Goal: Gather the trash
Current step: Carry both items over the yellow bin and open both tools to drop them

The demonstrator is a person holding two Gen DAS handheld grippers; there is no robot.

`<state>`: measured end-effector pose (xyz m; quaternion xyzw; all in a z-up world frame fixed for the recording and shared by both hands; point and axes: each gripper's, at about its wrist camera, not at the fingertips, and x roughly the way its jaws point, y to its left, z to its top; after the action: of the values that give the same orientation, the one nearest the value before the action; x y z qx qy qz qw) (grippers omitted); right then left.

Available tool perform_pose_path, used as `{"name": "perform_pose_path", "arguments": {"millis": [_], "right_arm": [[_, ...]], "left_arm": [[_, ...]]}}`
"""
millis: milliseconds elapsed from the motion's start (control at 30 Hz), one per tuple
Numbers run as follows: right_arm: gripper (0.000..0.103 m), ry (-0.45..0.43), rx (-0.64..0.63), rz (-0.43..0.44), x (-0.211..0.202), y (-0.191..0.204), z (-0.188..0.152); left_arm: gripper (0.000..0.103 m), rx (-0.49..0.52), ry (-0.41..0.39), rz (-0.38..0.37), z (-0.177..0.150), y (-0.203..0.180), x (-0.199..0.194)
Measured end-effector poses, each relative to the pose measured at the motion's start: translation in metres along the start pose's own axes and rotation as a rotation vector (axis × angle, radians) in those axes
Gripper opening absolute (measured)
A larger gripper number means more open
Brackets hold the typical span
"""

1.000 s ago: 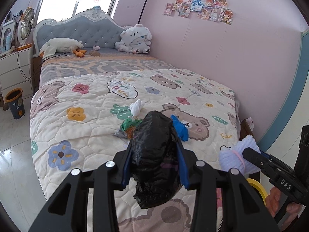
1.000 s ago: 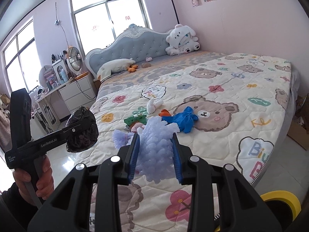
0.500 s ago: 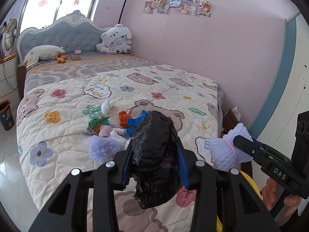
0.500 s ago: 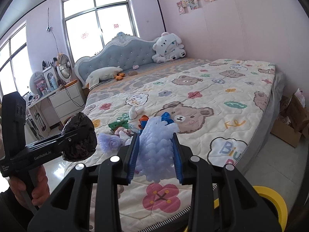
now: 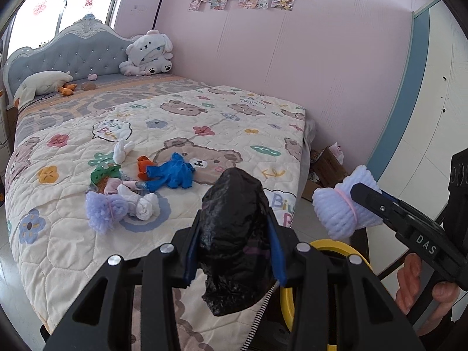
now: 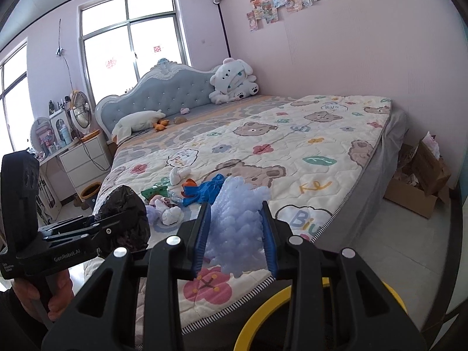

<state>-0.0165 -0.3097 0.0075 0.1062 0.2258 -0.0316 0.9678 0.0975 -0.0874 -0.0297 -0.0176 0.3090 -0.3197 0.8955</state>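
Observation:
My left gripper [image 5: 234, 251] is shut on a crumpled black plastic bag [image 5: 234, 234], held over the bed's near corner; the same black bag [image 6: 125, 213] shows at the left of the right wrist view. My right gripper [image 6: 237, 231] is shut on a pale lilac foam net [image 6: 237, 222], and that foam net [image 5: 342, 207] appears at the right of the left wrist view. A yellow-rimmed bin [image 5: 330, 251] sits below both grippers, its rim [image 6: 263, 318] partly hidden by the fingers. On the quilt lie a second lilac foam net [image 5: 102, 209], a blue glove [image 5: 169, 174], white tissue wads [image 5: 143, 203], an orange scrap [image 5: 143, 165] and a green wrapper [image 5: 102, 174].
The bed [image 6: 292, 146] fills the middle, with a plush toy [image 6: 234, 83] at the headboard. A cardboard box [image 6: 418, 181] with rubbish stands on the floor by the pink wall. A white nightstand [image 6: 82, 158] and a small dark bin [image 6: 89, 194] stand at the left.
Both grippers have swung to the right along the bed's foot with their loads still held. The yellow bin rim has come further into view beneath them.

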Motion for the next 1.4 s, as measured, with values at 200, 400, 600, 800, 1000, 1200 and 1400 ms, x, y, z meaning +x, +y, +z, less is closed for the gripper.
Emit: {"name": "perform_pose_path", "arguments": {"millis": [200,400,600,800,1000,1200,1400], "right_arm": [[0.032,-0.020,0.010,-0.042,-0.023,-0.016,-0.005],[0.033,-0.027,0.025,-0.089,-0.043,-0.035,-0.009],[0.033,-0.022,0.059,-0.138,-0.060,-0.061,-0.019],[0.034,-0.010,0.088,-0.170,-0.069,-0.083,-0.031],[0.034,0.019,0.121,-0.184,-0.069,-0.103,-0.043],[0.035,0.043,0.158,-0.195,-0.063,-0.120,-0.055],[0.036,0.061,0.201,-0.207,-0.063,-0.134,-0.066]], "left_arm": [[0.037,0.043,0.008,-0.037,-0.006,-0.027,0.001],[0.037,0.064,0.040,-0.072,-0.016,-0.049,0.007],[0.038,0.090,0.092,-0.105,-0.032,-0.073,0.020],[0.038,0.104,0.143,-0.155,-0.045,-0.092,0.034],[0.038,0.113,0.202,-0.193,-0.058,-0.109,0.050],[0.038,0.139,0.247,-0.209,-0.073,-0.125,0.061],[0.038,0.150,0.285,-0.227,-0.085,-0.133,0.068]]}}
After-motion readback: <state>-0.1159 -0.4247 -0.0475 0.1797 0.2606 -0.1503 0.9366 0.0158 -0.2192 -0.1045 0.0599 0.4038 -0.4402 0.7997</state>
